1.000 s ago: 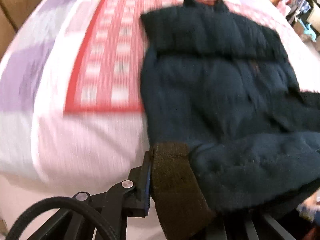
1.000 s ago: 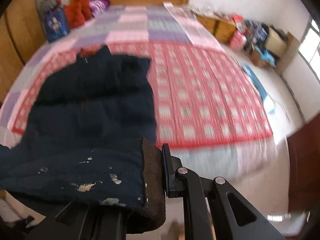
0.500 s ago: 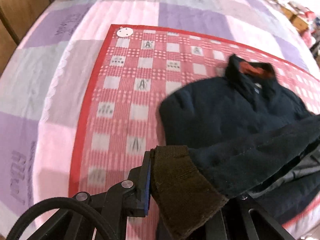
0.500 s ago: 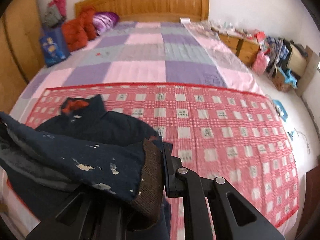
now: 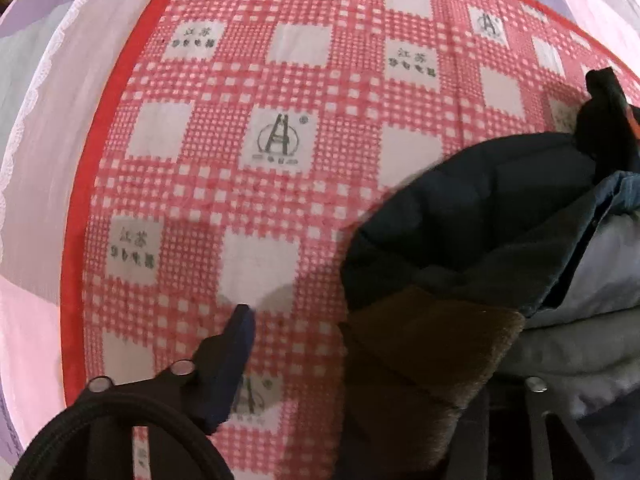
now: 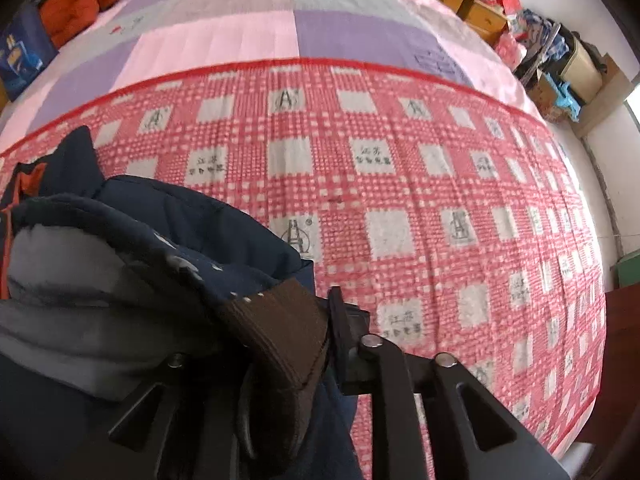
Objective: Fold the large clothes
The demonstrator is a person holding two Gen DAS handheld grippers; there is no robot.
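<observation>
Two grippers work at one dark padded jacket (image 5: 492, 216) on a bed. Nearest in the left wrist view, the left gripper (image 5: 360, 344) has its jaws opening: its left finger (image 5: 236, 344) stands clear over the red checked blanket (image 5: 280, 184), apart from the brown ribbed hem (image 5: 432, 344) of the jacket, which lies against the gripper's right side. Cloth is between the jaws, but the visible pad does not press on it.

In the right wrist view, the right gripper (image 6: 280, 328) also has jaws opening, though narrowly. The same kind of brown knit hem (image 6: 276, 328) sits between them, touching the right finger (image 6: 340, 320); the left finger is buried under cloth, so whether it clamps the hem cannot be told.

Beyond both grippers the jacket lies folded over on itself on the blanket, with grey lining (image 6: 60, 272) showing along the upper layer. Its collar (image 6: 76, 160) stands up at the far end, with an orange inner patch beside it.

Farther on, the blanket, printed with white squares and logos, spreads across a quilt (image 6: 248, 24) of pink, purple and grey panels. At the far left edge of the bed sit orange and purple bundles (image 6: 80, 4) and a blue box (image 6: 24, 56). Past the bed on the right, wooden drawers (image 6: 476, 12) and a heap of clutter (image 6: 560, 64) stand by the wall.
</observation>
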